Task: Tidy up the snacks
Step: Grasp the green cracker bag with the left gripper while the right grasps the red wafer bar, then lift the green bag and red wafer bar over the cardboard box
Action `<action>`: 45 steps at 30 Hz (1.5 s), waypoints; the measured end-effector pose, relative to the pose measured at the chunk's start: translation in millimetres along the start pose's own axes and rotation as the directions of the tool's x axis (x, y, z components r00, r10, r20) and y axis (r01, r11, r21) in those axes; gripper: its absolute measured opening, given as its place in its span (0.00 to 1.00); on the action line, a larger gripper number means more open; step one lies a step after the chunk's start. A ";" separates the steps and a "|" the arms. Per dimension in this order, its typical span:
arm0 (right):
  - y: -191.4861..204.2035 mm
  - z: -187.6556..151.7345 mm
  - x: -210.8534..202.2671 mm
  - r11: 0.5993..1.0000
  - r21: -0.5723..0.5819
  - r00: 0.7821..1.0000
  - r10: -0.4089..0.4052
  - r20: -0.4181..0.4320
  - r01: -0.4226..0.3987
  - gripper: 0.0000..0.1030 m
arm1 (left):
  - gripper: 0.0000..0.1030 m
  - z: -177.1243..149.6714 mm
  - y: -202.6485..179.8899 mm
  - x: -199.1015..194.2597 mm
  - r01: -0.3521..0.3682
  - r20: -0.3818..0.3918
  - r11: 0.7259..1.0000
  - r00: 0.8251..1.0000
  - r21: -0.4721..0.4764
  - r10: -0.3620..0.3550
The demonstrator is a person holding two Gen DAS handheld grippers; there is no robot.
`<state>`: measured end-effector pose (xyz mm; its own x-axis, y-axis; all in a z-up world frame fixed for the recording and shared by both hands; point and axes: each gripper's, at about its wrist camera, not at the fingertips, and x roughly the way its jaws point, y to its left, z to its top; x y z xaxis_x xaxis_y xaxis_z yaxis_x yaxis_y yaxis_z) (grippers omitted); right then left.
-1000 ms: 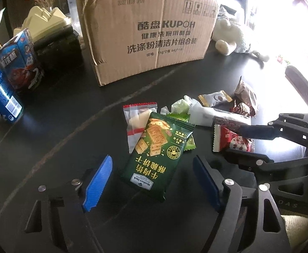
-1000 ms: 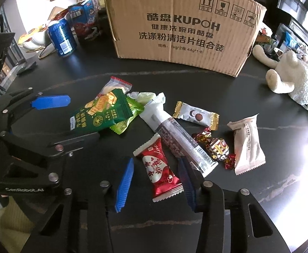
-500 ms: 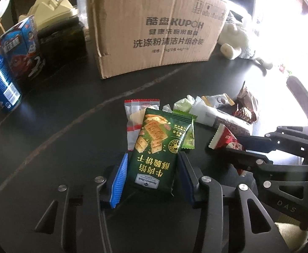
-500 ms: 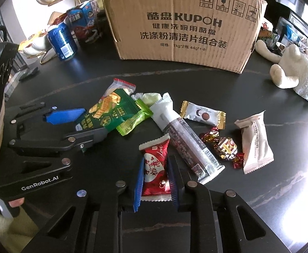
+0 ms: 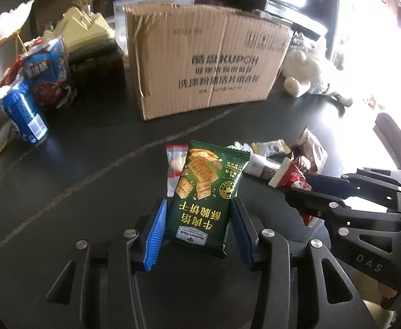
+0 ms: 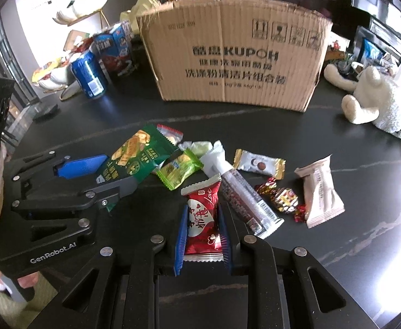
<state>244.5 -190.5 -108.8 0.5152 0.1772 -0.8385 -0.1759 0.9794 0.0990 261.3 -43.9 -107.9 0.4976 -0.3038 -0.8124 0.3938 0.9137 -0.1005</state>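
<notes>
While left claw (image 5: pixel 197 227) grips Member's Mark cracker packet (image 5: pixel 205 192), right claw (image 6: pixel 201 233) pinches red "Love" packet (image 6: pixel 203 216), KUPOH box (image 6: pixel 233 54) behind.

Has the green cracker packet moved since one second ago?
Yes. The green cracker packet, shut in the left gripper, has lifted off the table, its top tilted up toward the cardboard box.
</notes>
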 end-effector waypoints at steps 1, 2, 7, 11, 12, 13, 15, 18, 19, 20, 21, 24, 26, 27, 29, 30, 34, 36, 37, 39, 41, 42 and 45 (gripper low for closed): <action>0.0 0.7 -4.2 1.000 0.003 1.000 -0.001 0.010 0.001 0.22 | 0.44 0.6 -0.7 -3.7 -0.004 0.005 1.000 1.000 -0.004 0.004; 0.5 1.5 -10.0 1.000 0.003 1.000 -0.002 0.027 0.002 0.22 | 0.44 2.2 -1.8 -8.0 -0.010 0.011 1.000 1.000 -0.007 0.010; 2.8 8.0 -33.6 1.000 0.004 0.996 -0.004 0.094 0.004 0.22 | 0.44 14.1 -6.4 -34.1 -0.040 0.071 0.999 0.997 -0.026 0.042; 1.4 17.9 -52.9 1.000 0.012 0.989 -0.003 0.150 0.001 0.23 | 0.44 27.4 -10.5 -52.5 -0.054 0.113 0.998 0.992 -0.036 0.058; 1.0 20.0 -56.3 1.000 0.015 0.987 -0.004 0.161 0.001 0.23 | 0.44 30.5 -10.6 -56.5 -0.056 0.123 0.998 0.991 -0.039 0.060; 0.7 22.4 -59.4 1.000 0.018 0.985 -0.004 0.171 0.001 0.23 | 0.44 33.3 -10.9 -59.5 -0.054 0.133 0.998 0.989 -0.040 0.058; -1.1 28.8 -67.7 1.000 0.027 0.981 0.001 0.196 -0.007 0.23 | 0.44 40.1 -12.6 -68.1 -0.050 0.154 0.998 0.986 -0.043 0.056; -3.0 39.7 -78.9 1.000 0.027 0.973 0.002 0.230 -0.009 0.23 | 0.44 50.9 -15.1 -80.8 -0.050 0.188 0.998 0.981 -0.039 0.057; -3.1 42.3 -82.4 1.000 0.026 0.971 0.001 0.239 -0.008 0.23 | 0.44 54.5 -16.3 -84.3 -0.050 0.198 0.998 0.979 -0.036 0.056; -3.6 46.1 -85.6 1.000 0.026 0.968 0.001 0.250 -0.008 0.23 | 0.44 58.5 -17.0 -87.6 -0.051 0.209 0.998 0.976 -0.034 0.057; -4.4 50.4 -89.2 1.000 0.024 0.965 0.001 0.262 -0.007 0.23 | 0.44 63.5 -18.0 -91.2 -0.054 0.221 0.998 0.973 -0.036 0.061; -7.9 62.7 -98.3 1.000 0.023 0.956 -0.002 0.293 -0.005 0.23 | 0.44 76.6 -19.1 -98.9 -0.052 0.245 0.998 0.968 -0.037 0.060; -11.6 71.4 -103.7 1.000 0.028 0.950 0.000 0.311 -0.009 0.23 | 0.44 85.6 -20.8 -103.5 -0.049 0.262 0.998 0.964 -0.034 0.057; -13.2 75.4 -105.6 1.000 0.029 0.948 0.003 0.317 -0.013 0.23 | 0.44 90.6 -21.5 -105.8 -0.050 0.270 0.998 0.961 -0.032 0.057; -16.3 85.6 -109.6 1.000 0.027 0.945 0.006 0.328 -0.015 0.23 | 0.44 99.9 -24.1 -109.5 -0.057 0.284 0.998 0.957 -0.024 0.061; -16.8 89.2 -111.3 1.000 0.025 0.942 0.002 0.335 -0.011 0.23 | 0.44 105.0 -25.2 -111.6 -0.063 0.291 0.998 0.955 -0.022 0.067; -20.6 107.3 -117.3 1.000 0.015 0.934 -0.022 0.358 0.018 0.22 | 0.44 121.8 -24.8 -112.7 -0.059 0.303 0.998 0.951 -0.023 0.064; -23.4 115.2 -118.0 1.000 0.015 0.931 -0.025 0.365 0.021 0.23 | 0.44 131.0 -23.2 -110.9 -0.038 0.299 0.999 0.953 -0.027 0.044; -25.6 121.3 -117.4 1.000 0.019 0.929 -0.025 0.369 0.019 0.23 | 0.44 134.8 -22.8 -109.3 -0.035 0.295 0.999 0.954 -0.028 0.042; -28.4 129.8 -115.2 1.000 0.021 0.929 -0.020 0.371 0.013 0.22 | 0.44 144.1 -22.7 -105.6 -0.045 0.294 0.999 0.955 -0.022 0.049; -31.7 140.5 -111.6 1.000 0.025 0.929 -0.022 0.369 0.013 0.23 | 0.44 152.4 -21.5 -100.0 -0.051 0.286 0.998 0.957 -0.021 0.055; -33.4 144.6 -109.9 0.999 0.027 0.929 -0.025 0.368 0.016 0.23 | 0.44 158.2 -20.1 -96.8 -0.048 0.281 0.999 0.958 -0.023 0.053; -39.4 160.8 -102.6 0.999 0.033 0.930 -0.037 0.365 0.027 0.23 | 0.44 173.6 -13.6 -87.2 -0.043 0.269 0.998 0.962 -0.034 0.051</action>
<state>333.5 -231.8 59.4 0.7917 0.1640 -0.5885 -0.1342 0.9865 0.0943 346.7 -76.8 64.0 0.7062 -0.3184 -0.6324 0.3456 0.9345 -0.0846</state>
